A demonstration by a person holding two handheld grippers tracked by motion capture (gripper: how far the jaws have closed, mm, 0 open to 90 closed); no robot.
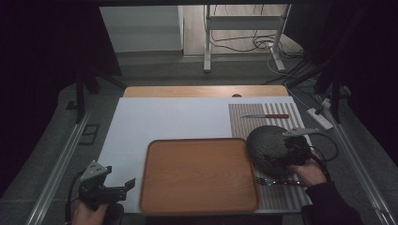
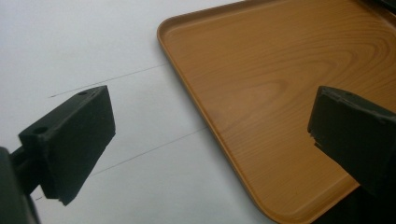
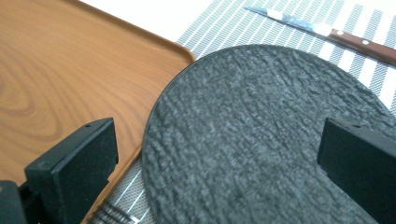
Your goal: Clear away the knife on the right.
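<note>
Slate plate [image 3: 261,135] lies under right claw [image 3: 219,158] (jaws apart).

No readable text, label, brand or number turns up anywhere here. The wooden tray [image 1: 199,176], the dark plate [image 1: 270,146] and the knife [image 1: 265,116] all carry no markings.

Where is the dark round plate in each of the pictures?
High view: the dark round plate lies on the striped mat, right of the wooden tray.
Left gripper view: the plate is not in it.
Right gripper view: the plate is in the middle and right, between the black tongs.
Shared landmark: the wooden tray, in all three views.
</note>
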